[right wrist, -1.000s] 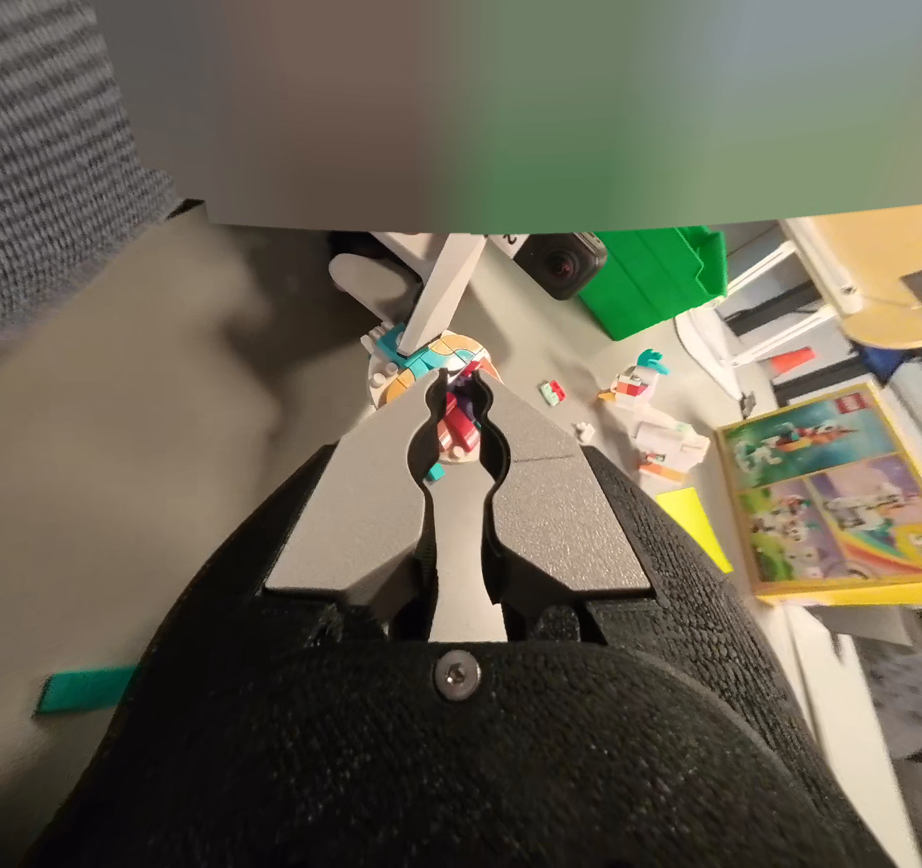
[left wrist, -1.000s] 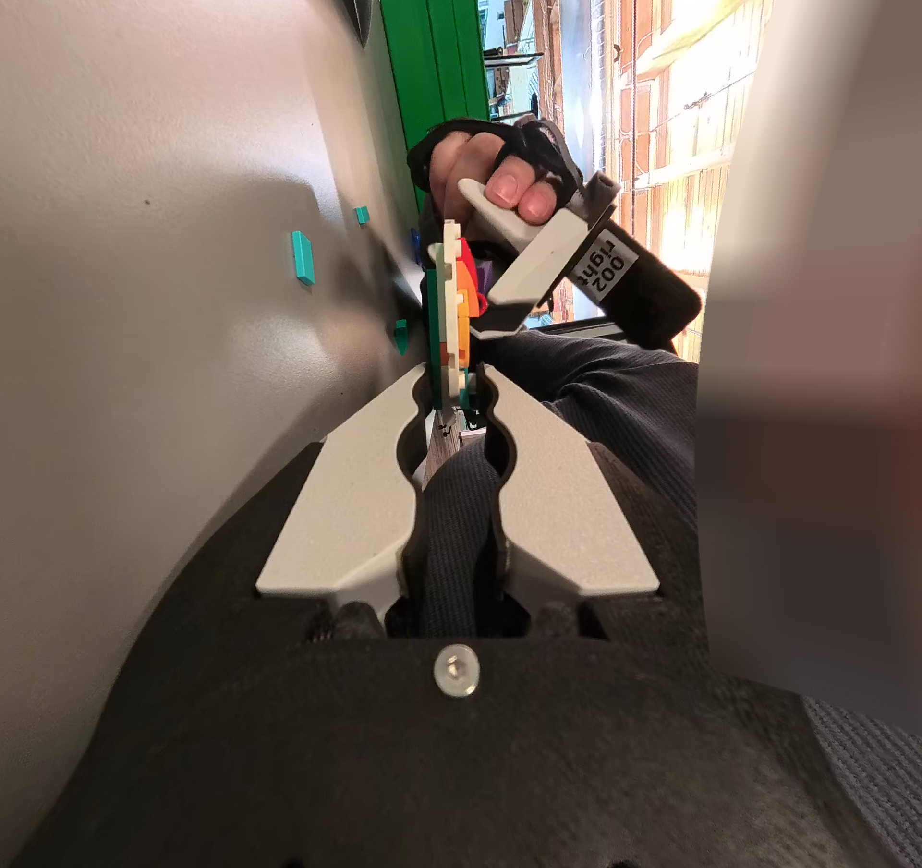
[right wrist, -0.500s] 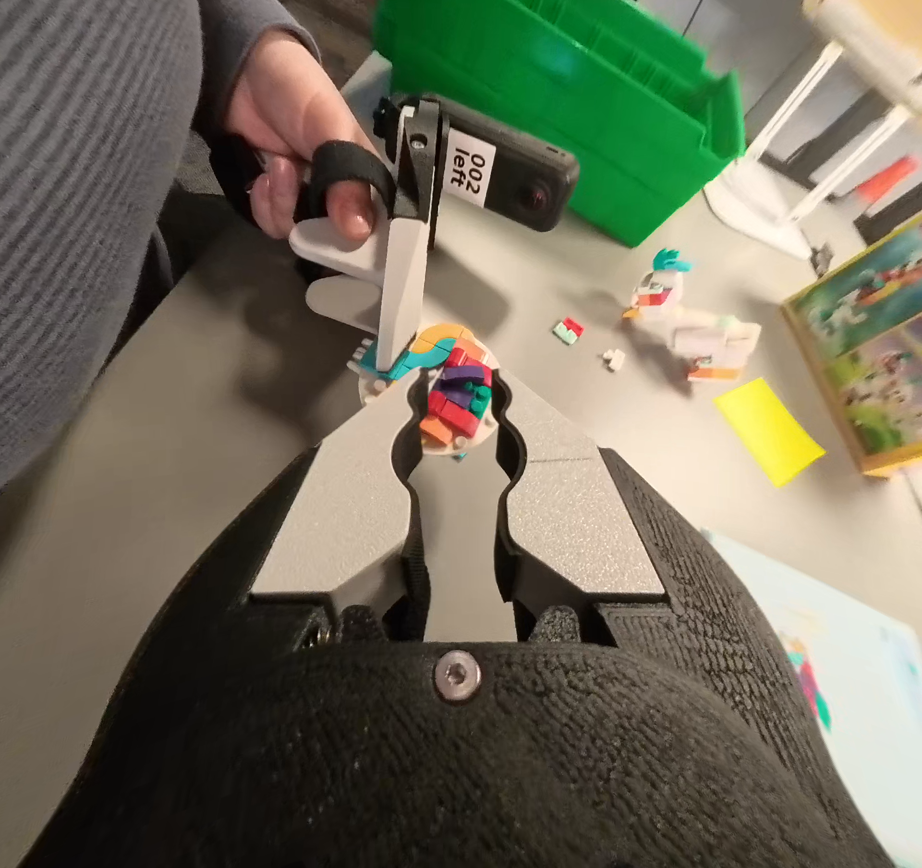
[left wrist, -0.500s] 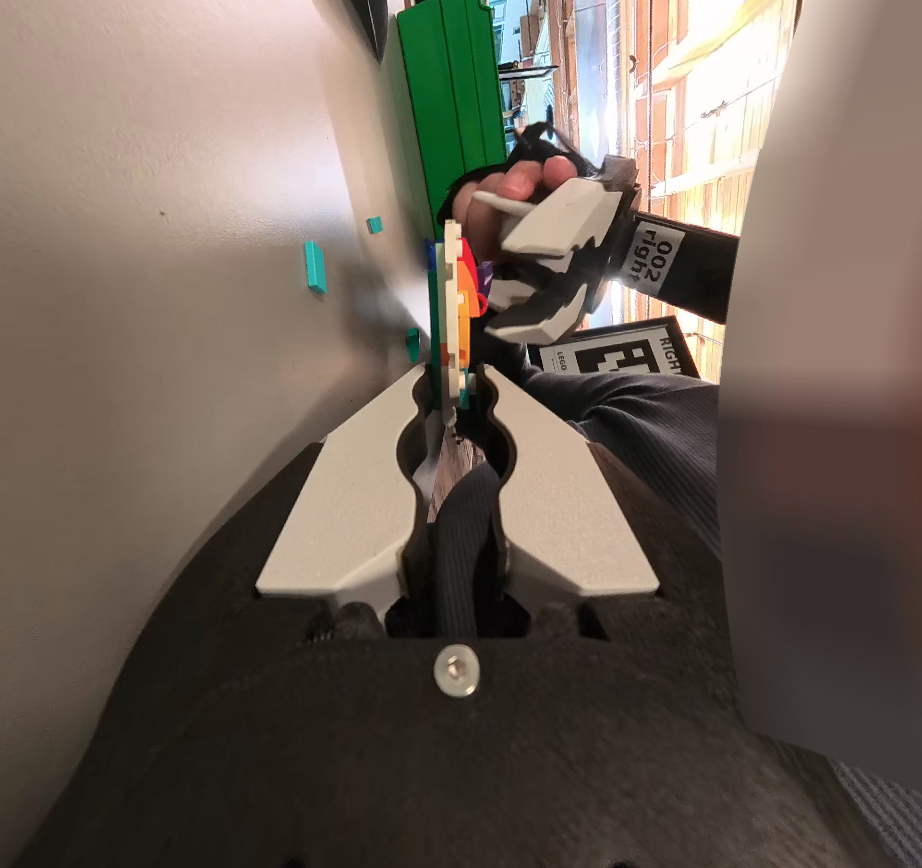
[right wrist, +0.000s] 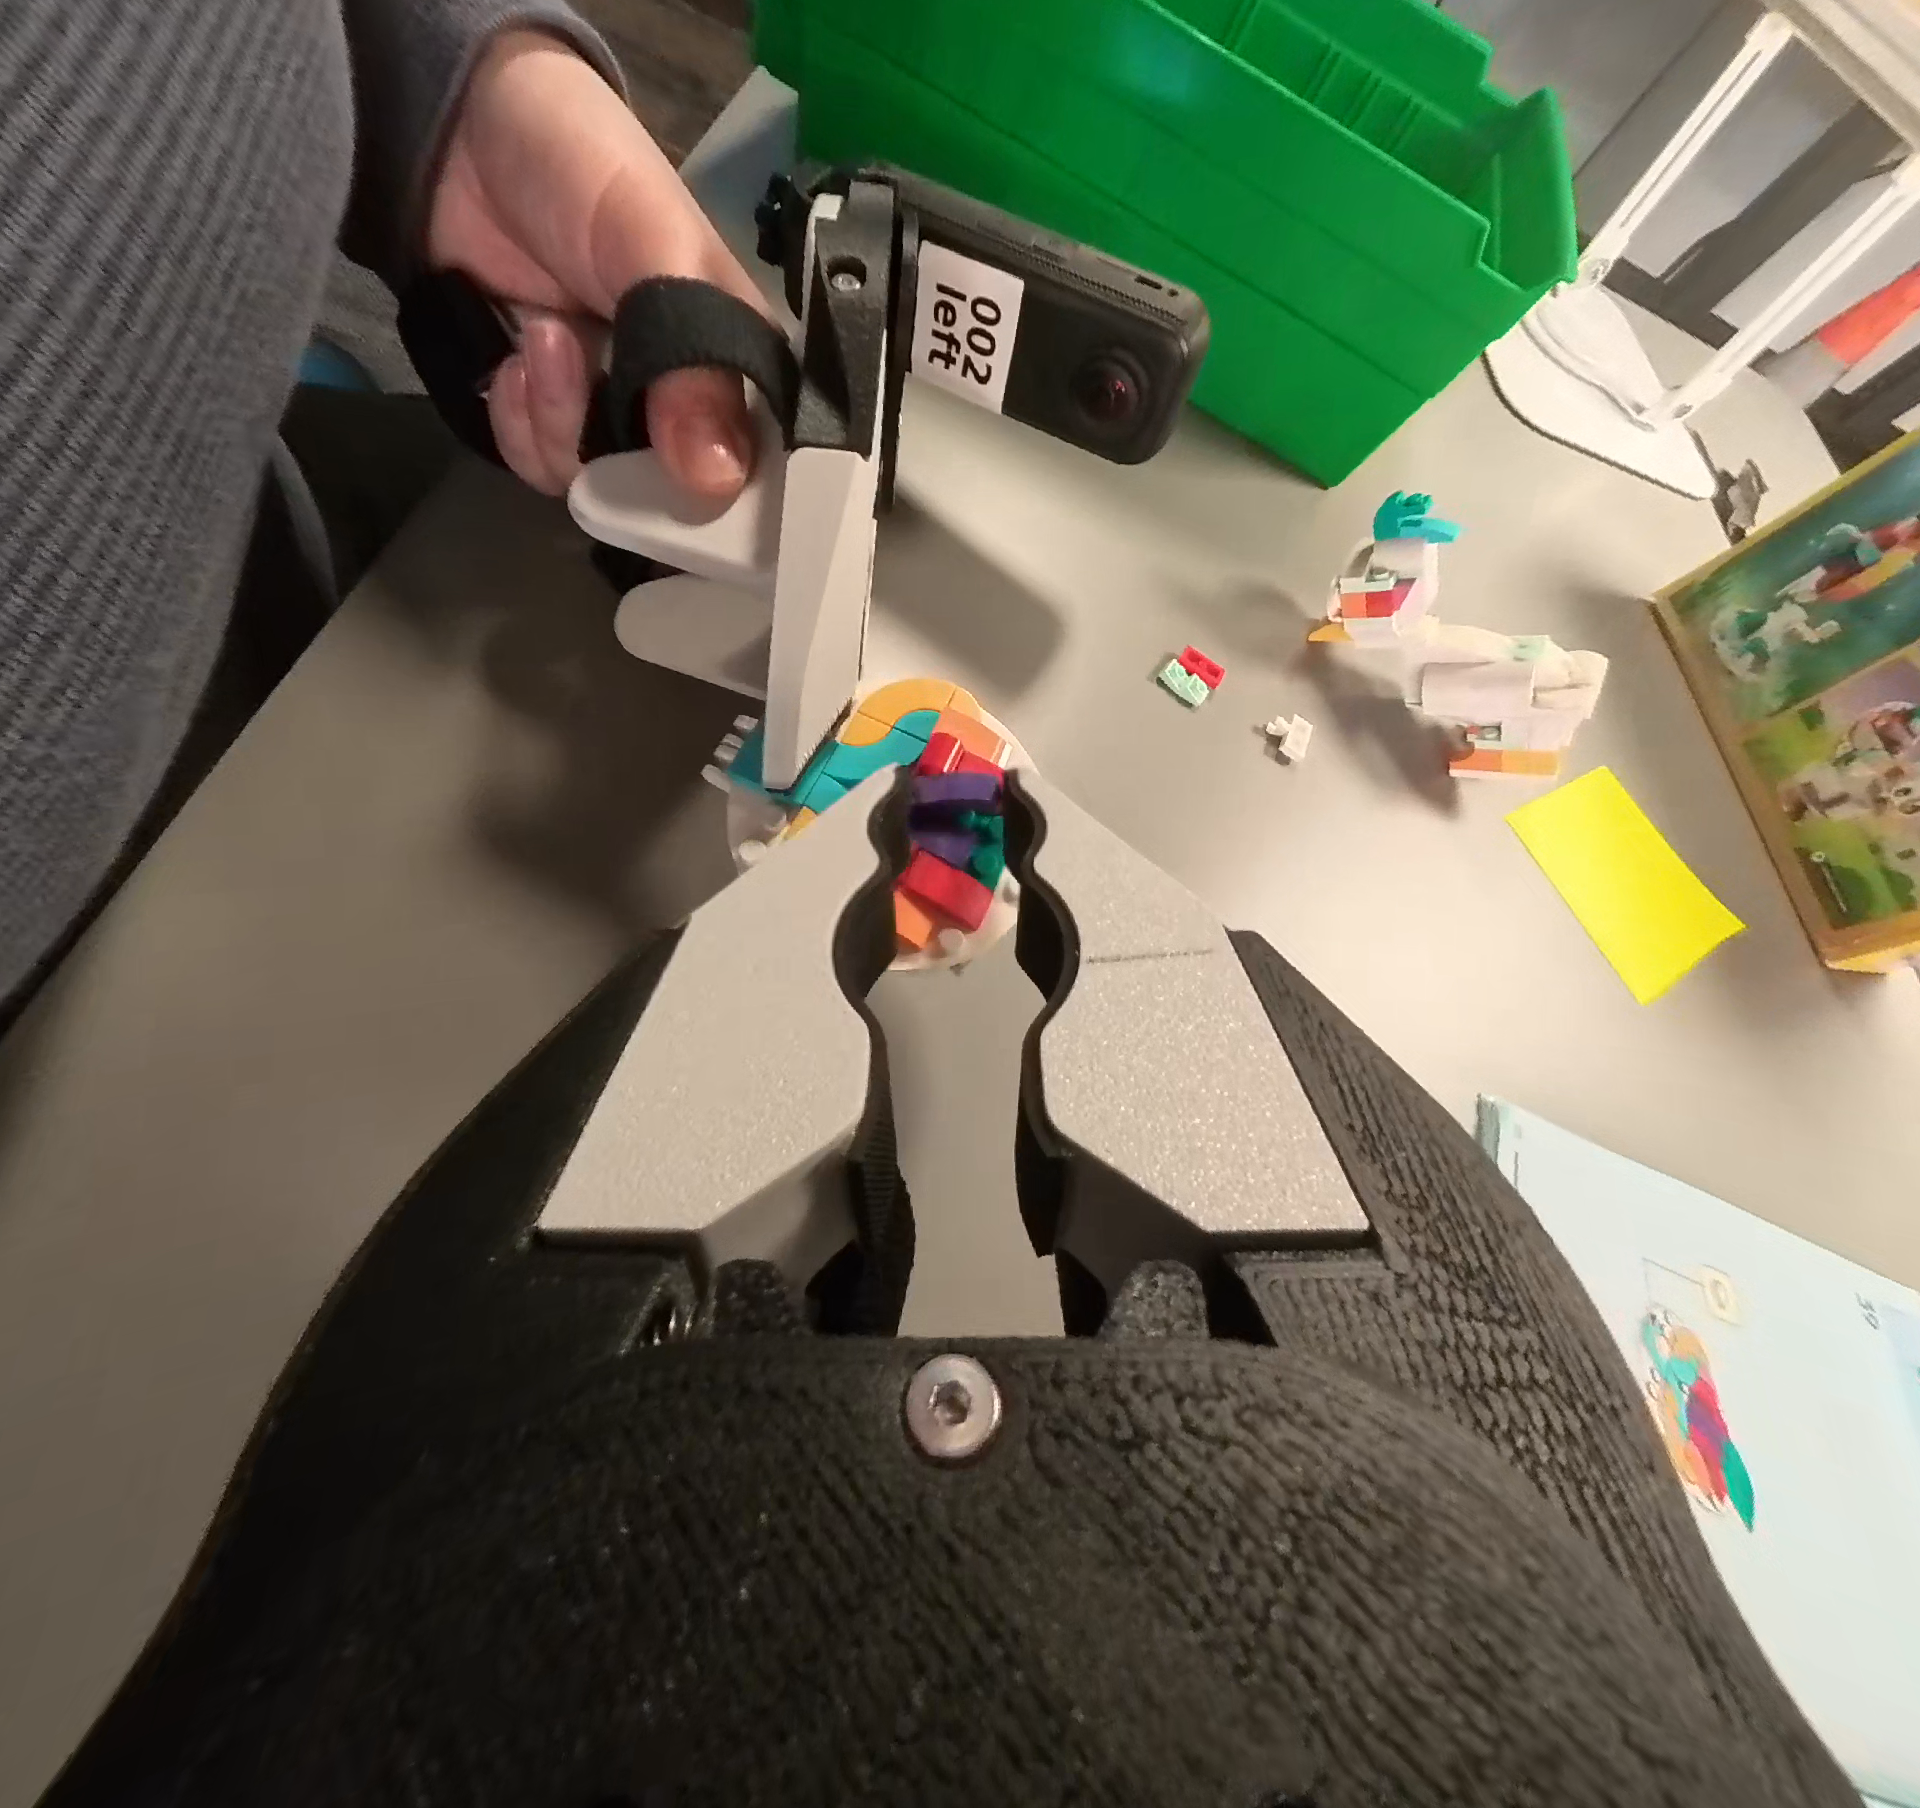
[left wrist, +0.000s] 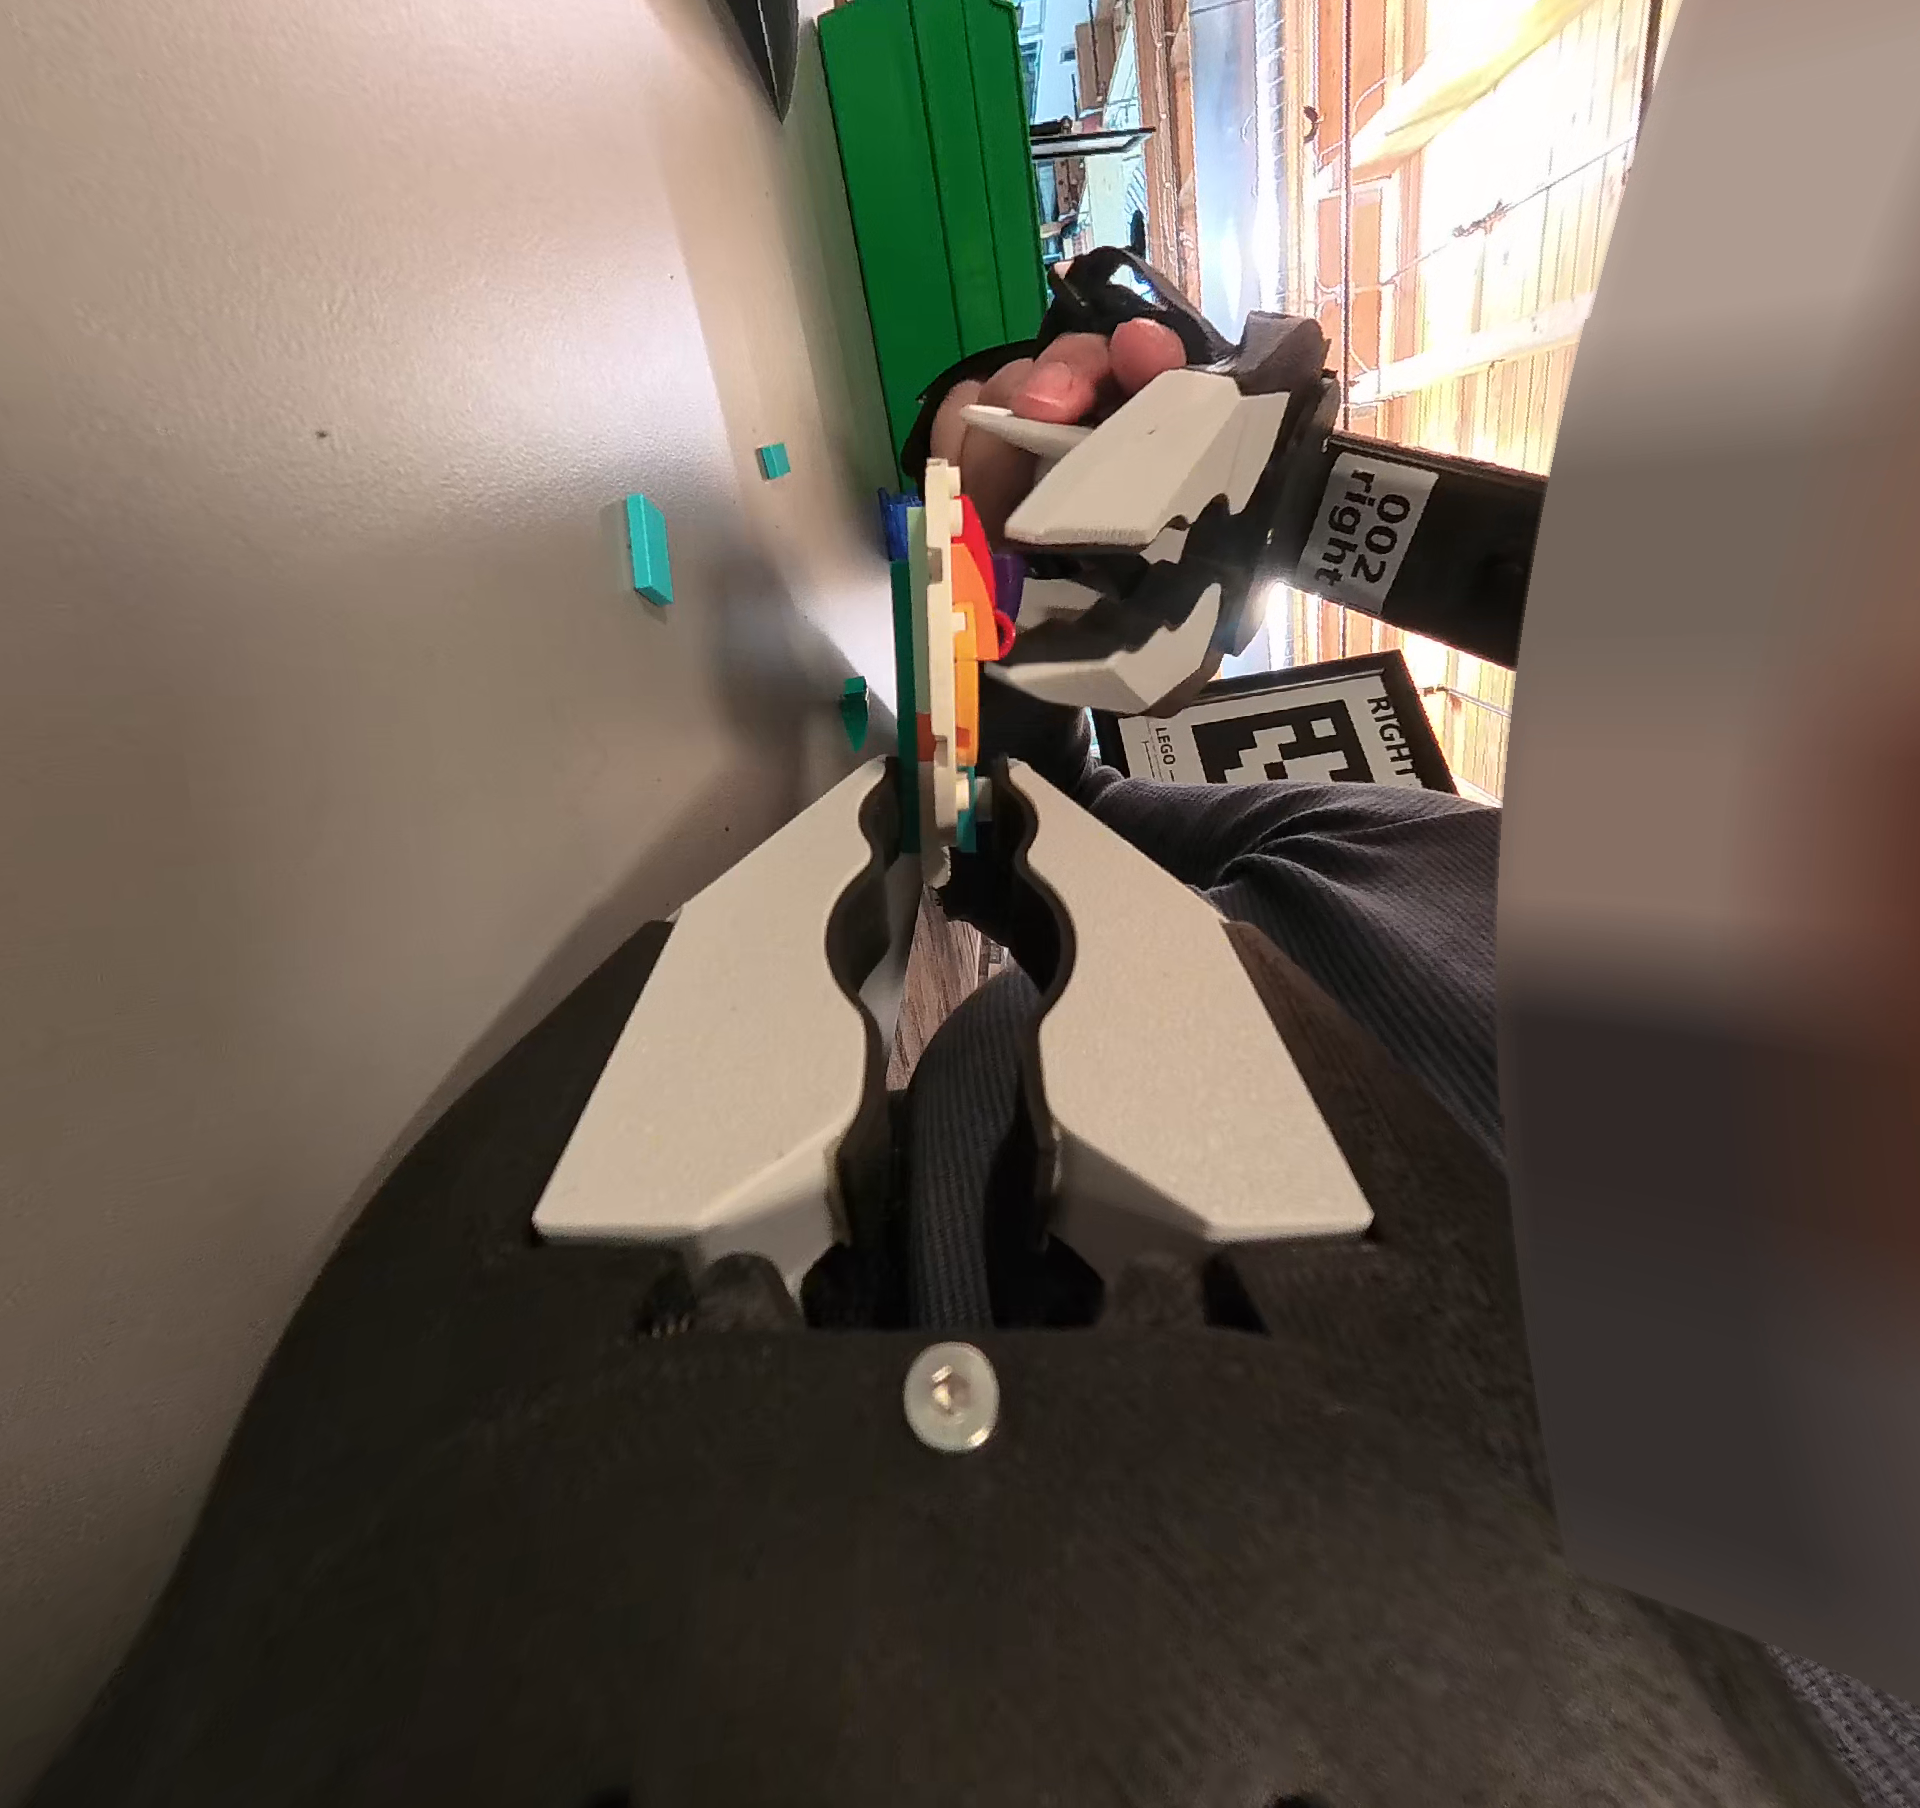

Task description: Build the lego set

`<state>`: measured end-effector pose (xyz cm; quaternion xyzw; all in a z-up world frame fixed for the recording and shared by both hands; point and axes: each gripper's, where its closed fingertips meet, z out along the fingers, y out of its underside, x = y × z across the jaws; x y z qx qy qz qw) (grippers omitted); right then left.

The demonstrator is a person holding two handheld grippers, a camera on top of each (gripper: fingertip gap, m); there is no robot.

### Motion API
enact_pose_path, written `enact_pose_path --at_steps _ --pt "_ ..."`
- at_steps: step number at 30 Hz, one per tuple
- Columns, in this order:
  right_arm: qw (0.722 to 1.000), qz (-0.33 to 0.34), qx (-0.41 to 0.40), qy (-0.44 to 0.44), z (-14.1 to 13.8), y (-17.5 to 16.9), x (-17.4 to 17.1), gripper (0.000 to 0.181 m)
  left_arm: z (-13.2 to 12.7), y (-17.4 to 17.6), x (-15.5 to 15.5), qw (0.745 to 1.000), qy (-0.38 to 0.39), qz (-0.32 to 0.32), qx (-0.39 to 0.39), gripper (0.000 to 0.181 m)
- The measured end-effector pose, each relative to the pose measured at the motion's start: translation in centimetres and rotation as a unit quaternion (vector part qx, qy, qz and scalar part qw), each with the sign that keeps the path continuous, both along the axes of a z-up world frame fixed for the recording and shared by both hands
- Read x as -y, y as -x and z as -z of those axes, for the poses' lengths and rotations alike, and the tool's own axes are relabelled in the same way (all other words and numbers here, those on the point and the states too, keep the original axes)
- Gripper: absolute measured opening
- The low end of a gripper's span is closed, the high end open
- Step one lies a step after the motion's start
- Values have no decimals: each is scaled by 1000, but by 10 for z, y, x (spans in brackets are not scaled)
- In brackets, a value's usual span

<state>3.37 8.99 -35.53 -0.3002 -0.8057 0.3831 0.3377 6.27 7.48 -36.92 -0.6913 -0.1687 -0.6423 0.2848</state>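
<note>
The grey table [right wrist: 1299, 885] carries everything, and places here are given from the round lego build [right wrist: 940, 854], a white disc topped with teal, orange, red and purple bricks, which sits near the table's near edge. Well beyond the build at the far side stands a green bin [right wrist: 1143, 127]. To the build's right, at the table's edge, lies a picture box [right wrist: 1829, 719], and nearer the camera on that side a pale blue instruction sheet [right wrist: 1704, 1343]. Between the build and the box lies a yellow paper slip [right wrist: 1621, 880]. A white lego animal [right wrist: 1455, 667] with a teal crest stands right of the build, well apart from it. The left gripper [left wrist: 940, 802] clamps the build's rim, its fingers closed on the disc's edge so that the disc stands edge-on between them in the left wrist view; from the right wrist view this gripper [right wrist: 805, 719] comes down onto the build's left side, held by a hand [right wrist: 582, 304]. The right gripper [right wrist: 951, 823] hangs just over the build's coloured bricks with its fingers parted, gripping nothing; the left wrist view shows it [left wrist: 1023, 605] beside the build's brick face, spread. A small green and red piece [right wrist: 1193, 676] and a tiny white piece [right wrist: 1288, 735] lie between the build and the animal. In the left wrist view, loose teal bricks [left wrist: 649, 548] lie on the table beyond the build.
</note>
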Motion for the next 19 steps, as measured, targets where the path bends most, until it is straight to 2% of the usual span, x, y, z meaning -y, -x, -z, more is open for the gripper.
enact_pose_path --at_steps 5,13,19 --pt "1000 18 2 16 -1 2 -3 14 -2 1 0 1000 -2 -1 8 14" --pt "991 86 1 103 -3 6 -1 14 -3 6 -3 1000 -4 -23 16 14" --pt "986 120 -4 112 -2 9 -3 14 -3 7 -5 999 -3 -34 15 14"
